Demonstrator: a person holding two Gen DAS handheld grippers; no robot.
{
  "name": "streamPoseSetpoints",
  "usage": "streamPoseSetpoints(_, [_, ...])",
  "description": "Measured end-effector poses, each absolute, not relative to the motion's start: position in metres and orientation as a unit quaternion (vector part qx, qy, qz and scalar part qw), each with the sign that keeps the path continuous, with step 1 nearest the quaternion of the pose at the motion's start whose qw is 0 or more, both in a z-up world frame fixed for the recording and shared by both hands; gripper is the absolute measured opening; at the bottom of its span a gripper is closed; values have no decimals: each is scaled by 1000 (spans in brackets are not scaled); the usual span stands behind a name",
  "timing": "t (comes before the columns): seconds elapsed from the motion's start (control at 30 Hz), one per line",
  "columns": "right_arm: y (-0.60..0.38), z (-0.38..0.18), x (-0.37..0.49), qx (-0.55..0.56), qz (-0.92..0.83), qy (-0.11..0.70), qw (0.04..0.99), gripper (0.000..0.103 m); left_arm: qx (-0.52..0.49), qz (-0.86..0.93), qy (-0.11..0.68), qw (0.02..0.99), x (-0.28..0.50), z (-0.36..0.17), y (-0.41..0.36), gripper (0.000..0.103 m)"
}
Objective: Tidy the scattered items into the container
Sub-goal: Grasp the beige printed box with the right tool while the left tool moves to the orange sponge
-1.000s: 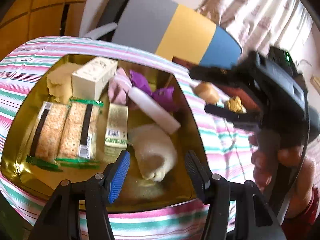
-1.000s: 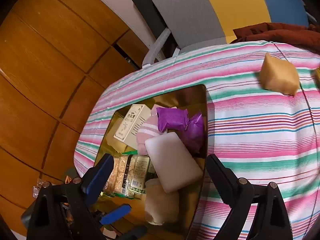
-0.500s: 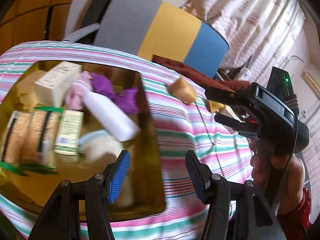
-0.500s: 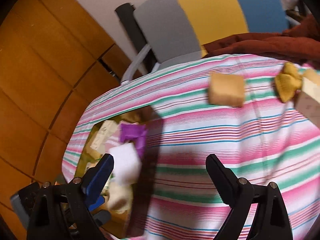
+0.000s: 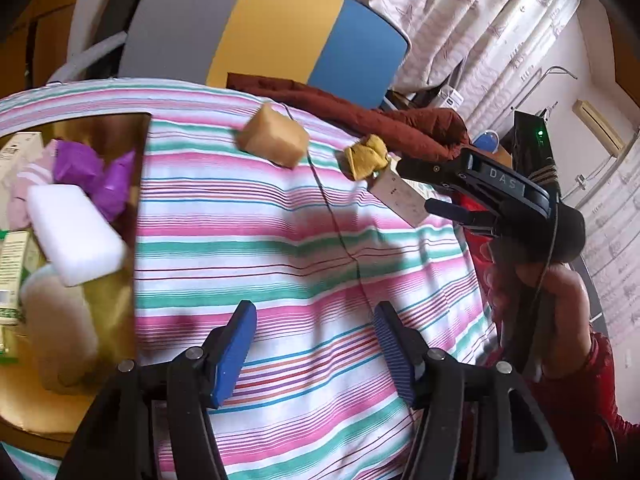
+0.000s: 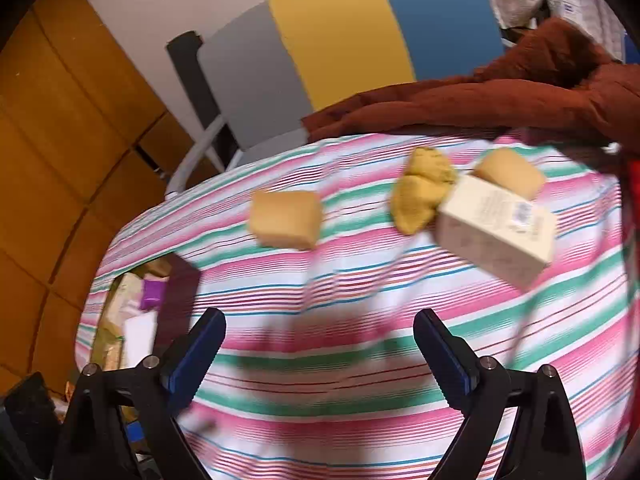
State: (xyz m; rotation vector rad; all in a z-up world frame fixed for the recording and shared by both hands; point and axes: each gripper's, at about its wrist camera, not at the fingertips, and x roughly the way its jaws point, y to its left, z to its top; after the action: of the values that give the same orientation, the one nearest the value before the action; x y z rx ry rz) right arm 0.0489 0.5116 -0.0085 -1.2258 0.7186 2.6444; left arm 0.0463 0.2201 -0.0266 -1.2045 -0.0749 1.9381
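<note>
A gold container (image 5: 120,300) at the left holds several items, among them a white block (image 5: 72,240) and purple wrappers (image 5: 100,176); it also shows in the right wrist view (image 6: 176,280). On the striped cloth lie a tan block (image 5: 276,140) (image 6: 286,220), a yellow crumpled item (image 5: 366,156) (image 6: 420,196), a cream box (image 6: 496,228) and a second tan block (image 6: 510,174). My left gripper (image 5: 316,340) is open and empty above the cloth. My right gripper (image 6: 320,356) (image 5: 416,186) is open and empty, facing the scattered items.
A chair (image 5: 260,28) with grey, yellow and blue panels stands behind the table. A rust-red jacket (image 6: 500,92) lies at the far edge. A thin dark cord (image 5: 340,236) runs across the cloth. Wooden panelling (image 6: 60,140) is at the left.
Both grippers have swung right, away from the gold container and toward the scattered items on the cloth. Both stayed open and empty.
</note>
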Motion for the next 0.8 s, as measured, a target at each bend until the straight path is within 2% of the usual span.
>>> streamPoseSetpoints(0.27, [588, -9, 49, -381, 901, 145, 150, 99, -495, 764, -13, 414, 43, -35, 242, 63])
streamPoseSetpoints(0.63, [614, -43, 25, -425, 889, 133, 107, 99, -512, 765, -13, 391, -5, -37, 282, 63])
streamPoseSetpoints(0.7, [610, -47, 24, -438, 884, 130, 101, 96, -513, 766, -12, 387, -17, -38, 291, 63])
streamPoseSetpoints(0.8, [606, -51, 24, -452, 878, 129, 88, 76, -519, 770, 1, 371, -37, -42, 304, 63])
